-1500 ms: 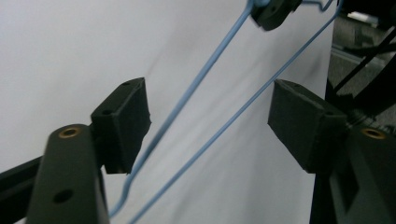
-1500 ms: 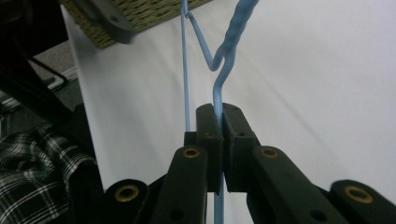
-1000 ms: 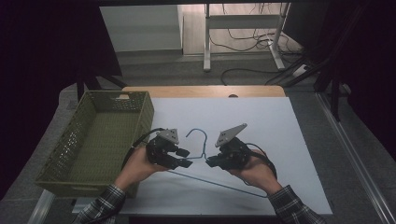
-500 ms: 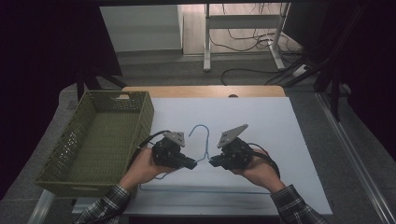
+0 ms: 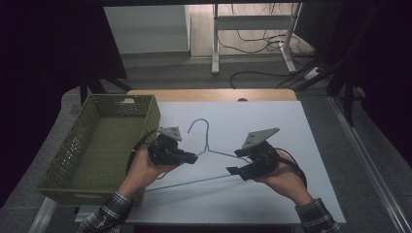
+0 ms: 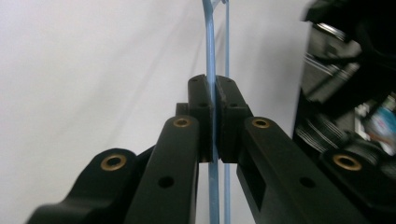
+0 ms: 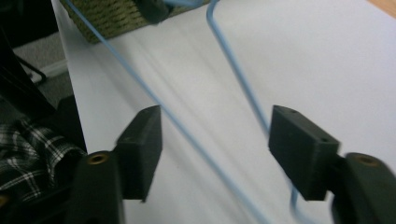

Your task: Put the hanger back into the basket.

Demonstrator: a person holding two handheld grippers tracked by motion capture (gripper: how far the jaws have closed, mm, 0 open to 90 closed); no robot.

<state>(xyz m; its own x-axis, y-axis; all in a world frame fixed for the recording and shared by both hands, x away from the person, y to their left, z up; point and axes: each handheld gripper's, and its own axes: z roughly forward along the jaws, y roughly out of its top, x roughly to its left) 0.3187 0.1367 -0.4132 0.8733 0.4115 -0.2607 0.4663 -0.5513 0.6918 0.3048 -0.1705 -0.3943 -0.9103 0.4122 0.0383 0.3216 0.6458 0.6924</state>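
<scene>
Hanger: a thin blue wire clothes hanger (image 5: 206,154) lies over the white sheet (image 5: 301,126) near the middle of the desk (image 5: 214,94), hook pointing away from the person, its long bottom bar running toward the near edge – probably so both ends can be reached at once.

Left grip: the left hand-held gripper (image 5: 187,158) has its jaws pressed together on the wire; in the left gripper view the blue strand (image 6: 213,93) runs straight up between the two pads, pinched, with a second strand just behind. A hold close to the neck likely gives this hand control of the whole frame.

Right grip: the right hand-held gripper (image 5: 234,171) stands spread; its jaws have just been opening. In the right gripper view two runs of wire (image 7: 187,133) cross the gap between the pads, neither pressed. It looks like this hand is letting go so the other can carry the hanger alone.

Basket: an olive woven basket (image 5: 87,145) sits at the left edge of the sheet, just beside the left hand (image 5: 145,170) – a fair guess at where the hanger is bound.

Risk: held at one point, the light wire may swing or turn in the pads.
</scene>
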